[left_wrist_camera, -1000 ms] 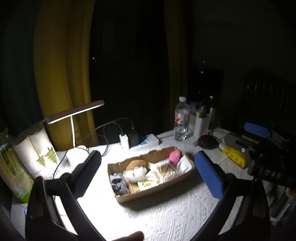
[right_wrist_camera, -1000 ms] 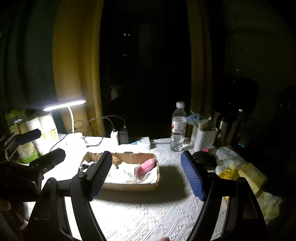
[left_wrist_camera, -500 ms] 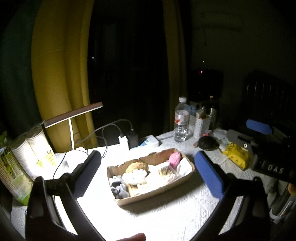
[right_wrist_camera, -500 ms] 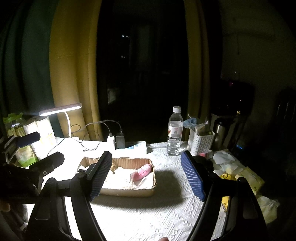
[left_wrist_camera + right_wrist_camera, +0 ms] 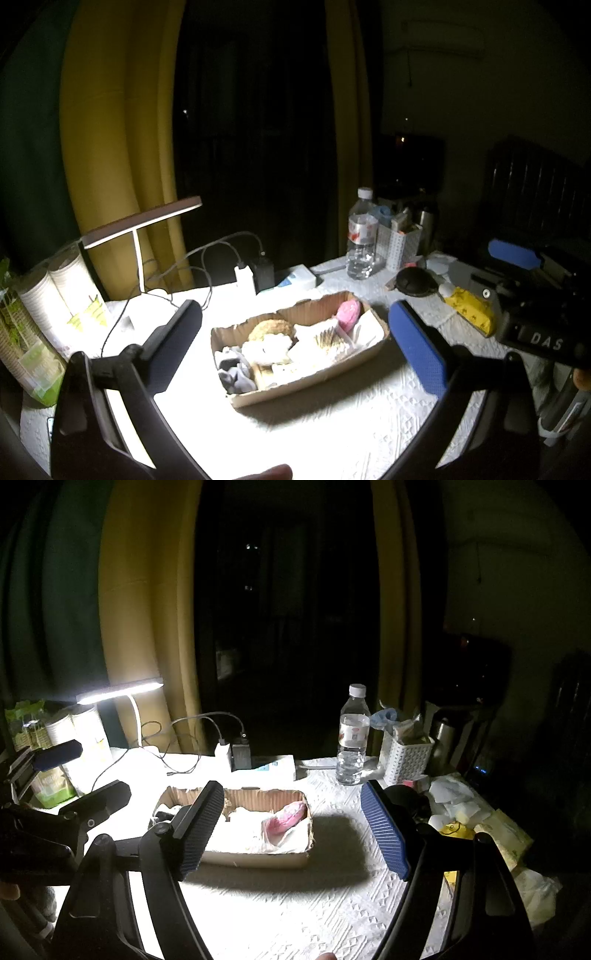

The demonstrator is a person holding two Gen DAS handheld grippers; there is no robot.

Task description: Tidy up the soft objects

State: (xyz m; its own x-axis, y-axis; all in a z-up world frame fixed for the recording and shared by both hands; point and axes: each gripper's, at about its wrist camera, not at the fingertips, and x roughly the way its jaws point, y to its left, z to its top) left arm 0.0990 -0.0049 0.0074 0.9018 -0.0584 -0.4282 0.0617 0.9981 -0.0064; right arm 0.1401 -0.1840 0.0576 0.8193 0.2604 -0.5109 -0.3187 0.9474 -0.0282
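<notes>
My left tongs and right tongs both hang spread and empty above the shallow brown cardboard tray mid-worktop, its long axis running left to right. "DAS" reads on my right tool. I have lifted back since a second ago.

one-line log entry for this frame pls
left gripper: open, empty | right gripper: open, empty | cardboard tray: on table, filled | phase: hovering
</notes>
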